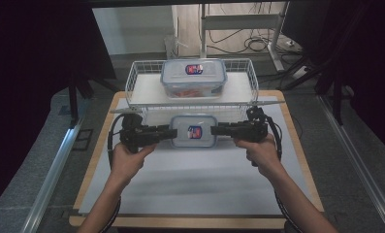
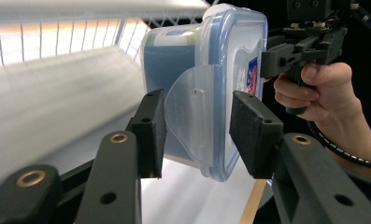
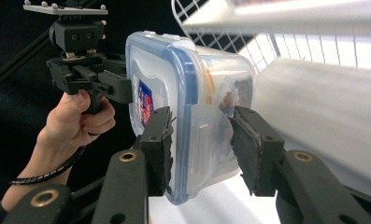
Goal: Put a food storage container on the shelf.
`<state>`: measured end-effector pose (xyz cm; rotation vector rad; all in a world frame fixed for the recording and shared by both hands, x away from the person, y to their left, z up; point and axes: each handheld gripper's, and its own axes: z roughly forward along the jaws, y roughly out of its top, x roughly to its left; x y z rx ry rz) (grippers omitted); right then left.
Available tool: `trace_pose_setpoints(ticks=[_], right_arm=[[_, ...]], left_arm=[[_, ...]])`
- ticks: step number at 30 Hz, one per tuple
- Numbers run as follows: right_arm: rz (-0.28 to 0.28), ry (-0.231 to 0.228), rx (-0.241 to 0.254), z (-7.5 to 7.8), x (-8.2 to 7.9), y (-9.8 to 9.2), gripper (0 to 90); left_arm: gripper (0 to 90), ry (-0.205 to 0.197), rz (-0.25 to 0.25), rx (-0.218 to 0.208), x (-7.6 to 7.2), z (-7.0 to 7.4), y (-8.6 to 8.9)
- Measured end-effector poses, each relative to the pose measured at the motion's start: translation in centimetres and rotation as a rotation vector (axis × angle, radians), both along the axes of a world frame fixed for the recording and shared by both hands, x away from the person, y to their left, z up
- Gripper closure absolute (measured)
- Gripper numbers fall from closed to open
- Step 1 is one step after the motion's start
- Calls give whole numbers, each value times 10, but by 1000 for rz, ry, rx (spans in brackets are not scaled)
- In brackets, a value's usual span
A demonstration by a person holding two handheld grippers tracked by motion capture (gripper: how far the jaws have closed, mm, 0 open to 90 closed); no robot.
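You are at a lab test bench: black curtains (image 1: pixel 35 58) around the table (image 1: pixel 296 145), loose cables (image 1: pixel 253 44) on the floor, a metal frame (image 1: pixel 238 22) behind.

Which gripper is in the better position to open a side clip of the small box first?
Roughly equal, slightly left. The left gripper has its clip centred between open jaws; the right gripper also straddles the small box but sits nearer the lid edge.

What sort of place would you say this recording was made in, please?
Probably a lab recording station rather than a kitchen: black curtains enclose the table, loose cables lie on the floor behind it, and a metal stand rises there.
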<state>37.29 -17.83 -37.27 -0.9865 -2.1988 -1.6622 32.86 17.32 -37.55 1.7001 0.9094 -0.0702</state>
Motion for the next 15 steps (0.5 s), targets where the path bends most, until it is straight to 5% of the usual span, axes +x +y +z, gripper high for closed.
trace_pose_setpoints(ticks=[15], right_arm=[[-24,-52,30,63,40,6,583]], left_arm=[[570,-30,30,-18,40,63,5]])
